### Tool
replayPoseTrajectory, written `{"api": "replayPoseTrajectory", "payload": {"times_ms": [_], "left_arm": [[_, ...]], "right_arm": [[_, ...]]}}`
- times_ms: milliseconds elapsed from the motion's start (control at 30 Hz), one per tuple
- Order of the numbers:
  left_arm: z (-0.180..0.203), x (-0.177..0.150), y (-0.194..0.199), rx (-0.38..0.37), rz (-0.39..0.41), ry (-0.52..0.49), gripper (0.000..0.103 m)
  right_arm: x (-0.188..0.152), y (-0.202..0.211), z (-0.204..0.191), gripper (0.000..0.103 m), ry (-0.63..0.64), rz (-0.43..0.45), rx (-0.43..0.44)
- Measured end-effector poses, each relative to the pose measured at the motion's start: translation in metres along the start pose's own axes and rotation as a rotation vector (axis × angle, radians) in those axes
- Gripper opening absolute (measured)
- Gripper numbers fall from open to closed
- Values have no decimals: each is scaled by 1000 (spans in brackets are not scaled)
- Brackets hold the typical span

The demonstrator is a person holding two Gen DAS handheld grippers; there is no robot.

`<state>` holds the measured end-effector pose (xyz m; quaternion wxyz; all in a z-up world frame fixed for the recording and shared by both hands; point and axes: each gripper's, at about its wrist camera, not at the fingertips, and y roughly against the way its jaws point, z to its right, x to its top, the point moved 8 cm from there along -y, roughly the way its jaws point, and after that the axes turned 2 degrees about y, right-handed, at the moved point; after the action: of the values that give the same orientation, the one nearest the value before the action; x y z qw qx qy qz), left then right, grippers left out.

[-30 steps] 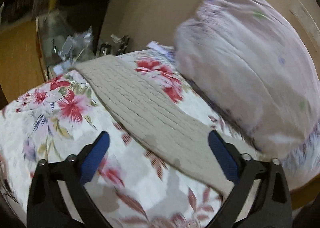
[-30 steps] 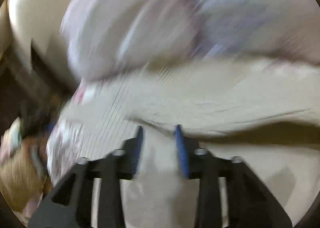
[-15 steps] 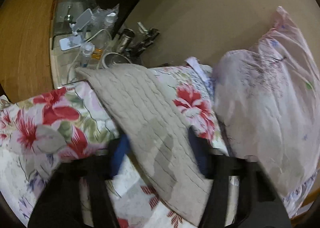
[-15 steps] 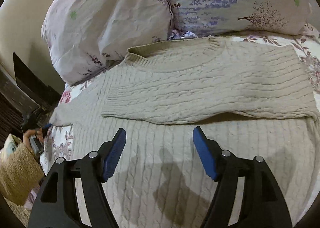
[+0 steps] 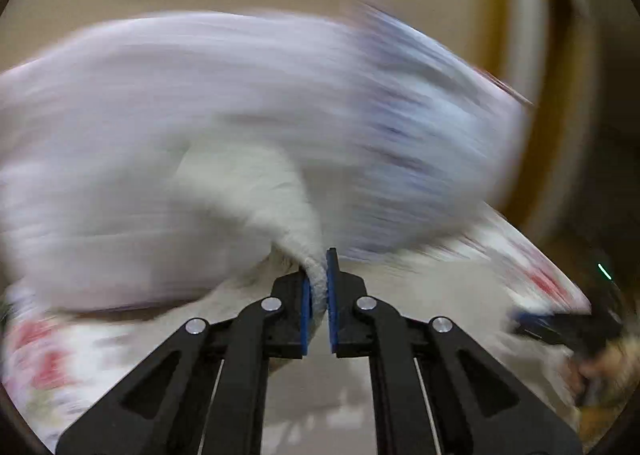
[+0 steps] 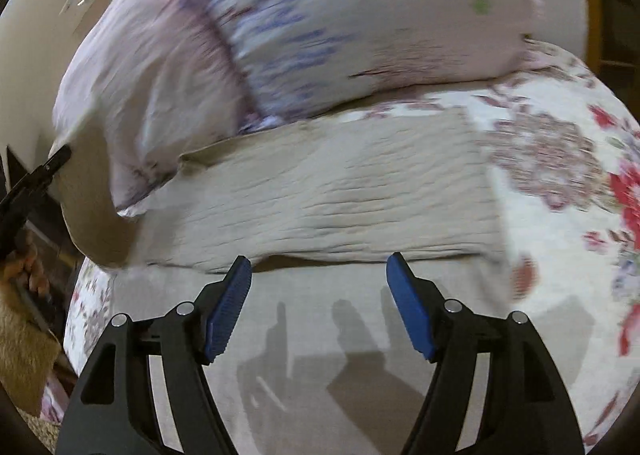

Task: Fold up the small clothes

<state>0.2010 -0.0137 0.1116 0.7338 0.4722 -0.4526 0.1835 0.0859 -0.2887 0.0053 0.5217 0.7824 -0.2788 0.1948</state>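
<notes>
The bed fills your right wrist view; pillows sit across the top. The sweater lies mid-frame, one sleeve folded across. Your right tongs stand apart above it. Your left tongs, frame center, are clamped on a sweater edge.

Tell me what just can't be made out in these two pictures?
- Left wrist view: motion blur smears the pillows and floral bedspread; their patterns are unreadable.
- Left wrist view: which part of the beige sweater the shut left claw pinches is lost in blur.
- Right wrist view: the open right claw hides the sweater's near edge.
- Right wrist view: the left claw is cut off by the frame's left edge.
</notes>
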Motion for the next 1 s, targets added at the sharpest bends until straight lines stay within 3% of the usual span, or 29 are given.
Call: {"api": "replayPoseTrajectory", "payload": {"times_ms": [67, 133, 167, 200, 233, 367, 433, 533, 667, 767, 833, 867, 900, 1000], "left_arm": [[72, -34, -46, -75, -160, -124, 15], [87, -65, -54, -68, -232, -145, 18], [81, -80, -46, -44, -247, -111, 30], [67, -90, -37, -5, -253, -65, 50], [45, -101, -22, 47, -255, -3, 56], [-27, -164, 47, 222, -333, 210, 67], [-48, -194, 70, 245, -381, 313, 67], [-48, -234, 94, 174, -436, 488, 63], [-13, -264, 121, 11, -438, 627, 44], [13, -280, 129, -57, -439, 708, 40], [27, -286, 129, -94, -475, 721, 29], [30, -286, 126, -107, -494, 721, 15], [34, -286, 123, -121, -515, 714, 8], [26, -250, 104, -177, -451, 684, 7]], "right_arm": [[-3, 6, 22, 73, -33, -6, -25], [-9, 15, 39, 74, -68, -14, -31], [-14, 23, 51, 74, -85, -20, -36], [-19, 29, 59, 74, -95, -28, -41], [-26, 34, 67, 74, -106, -40, -45], [-75, 50, 94, 70, -220, -150, 26], [-100, 52, 95, 58, -273, -218, 105], [-128, 61, 79, 44, -313, -279, 235], [-170, 66, 55, 27, -377, -410, 413], [-193, 66, 36, 10, -384, -480, 490], [-189, 65, 29, 9, -385, -462, 519], [-178, 63, 23, 9, -375, -431, 539], [-168, 62, 20, 8, -367, -409, 550], [-114, 57, 9, 8, -322, -284, 583]]}}
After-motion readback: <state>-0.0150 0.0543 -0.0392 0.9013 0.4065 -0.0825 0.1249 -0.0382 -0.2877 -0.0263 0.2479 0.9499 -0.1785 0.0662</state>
